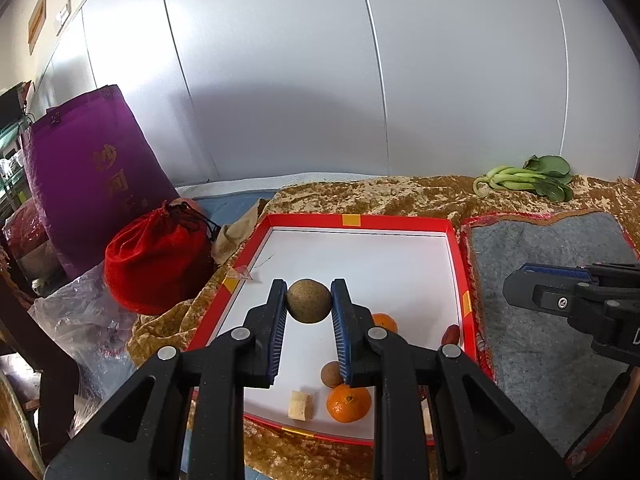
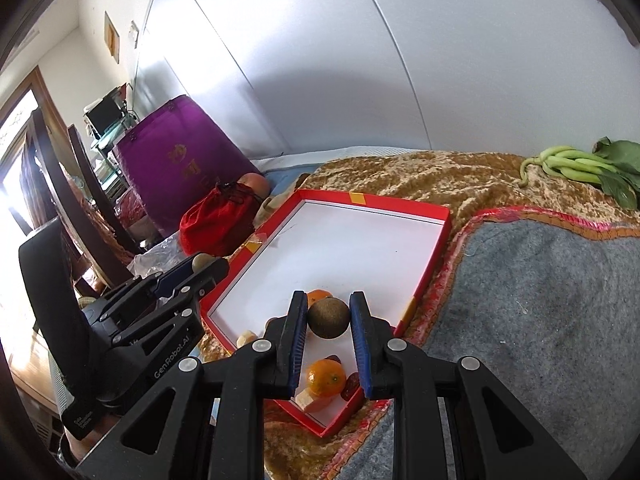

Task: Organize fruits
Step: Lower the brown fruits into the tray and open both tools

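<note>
- Both my tools are loaded: left hand-held gripper [image 1: 309, 301] is clamped on a round brown fruit [image 1: 309, 301], right hand-held gripper [image 2: 328, 317] is clamped on a second brown fruit [image 2: 328, 317]. Both fruits sit right at the fingertips, jaws narrowed to fruit width.
- Risk 1: tip-only pinch on a sphere. My guess is that any twist or jolt squirts it forward out of the pads.
- Risk 2: directly under my left fingers lie a mandarin [image 1: 349, 397], a small brown fruit [image 1: 332, 374] and a pale cube [image 1: 301, 405], bunched at the near end of the red tray [image 1: 356, 221]. Dropping here likely knocks them about or rolls fruit over the low rim.
- Risk 3: the two grippers work side by side over one tray; the right one shows just off my left gripper's right side, so crossing paths could clash.
- Orientation: the held fruits are near-spherical, no usable long axis, no clear stem direction visible. The mandarin's stem dimple faces up.
- Ahead of the fingers: the far half of the tray floor is bare white, the safer drop zone in my view.
- Far right, beyond the tray: leafy greens [image 1: 524, 178] on the gold cloth, well apart.
</note>
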Tool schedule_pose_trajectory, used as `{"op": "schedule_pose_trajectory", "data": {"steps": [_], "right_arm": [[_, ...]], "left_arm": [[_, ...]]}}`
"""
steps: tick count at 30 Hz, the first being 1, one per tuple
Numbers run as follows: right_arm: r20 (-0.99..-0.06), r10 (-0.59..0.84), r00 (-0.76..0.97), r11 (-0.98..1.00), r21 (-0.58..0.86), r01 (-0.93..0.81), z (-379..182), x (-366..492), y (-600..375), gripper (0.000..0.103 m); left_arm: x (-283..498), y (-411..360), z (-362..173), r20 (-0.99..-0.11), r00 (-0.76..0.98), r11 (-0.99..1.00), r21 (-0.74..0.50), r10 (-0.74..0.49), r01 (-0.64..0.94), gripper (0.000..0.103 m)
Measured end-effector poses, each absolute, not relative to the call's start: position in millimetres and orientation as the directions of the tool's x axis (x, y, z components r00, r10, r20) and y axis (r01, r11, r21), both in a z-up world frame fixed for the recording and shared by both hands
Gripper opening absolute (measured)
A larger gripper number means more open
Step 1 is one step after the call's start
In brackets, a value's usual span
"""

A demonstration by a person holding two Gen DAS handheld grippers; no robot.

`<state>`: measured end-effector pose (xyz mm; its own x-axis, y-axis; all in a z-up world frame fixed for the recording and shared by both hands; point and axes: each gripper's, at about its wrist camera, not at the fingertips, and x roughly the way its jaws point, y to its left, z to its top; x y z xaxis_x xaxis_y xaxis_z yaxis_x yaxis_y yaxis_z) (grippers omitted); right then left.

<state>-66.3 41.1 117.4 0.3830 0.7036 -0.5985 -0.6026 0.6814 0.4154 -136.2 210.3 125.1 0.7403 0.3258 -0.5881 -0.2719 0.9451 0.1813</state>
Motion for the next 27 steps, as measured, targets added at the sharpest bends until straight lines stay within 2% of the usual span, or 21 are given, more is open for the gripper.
{"op": "schedule_pose_trajectory", "data": {"steps": [27], "right_arm": [[-0.672, 0.656, 0.344, 0.686, 0.342, -0.642, 88, -80, 79, 0.022]], "left_arm": [[-140, 225, 117, -0.604, 0.714, 0.934, 0.190, 0.353, -0.301, 0.020]]}}
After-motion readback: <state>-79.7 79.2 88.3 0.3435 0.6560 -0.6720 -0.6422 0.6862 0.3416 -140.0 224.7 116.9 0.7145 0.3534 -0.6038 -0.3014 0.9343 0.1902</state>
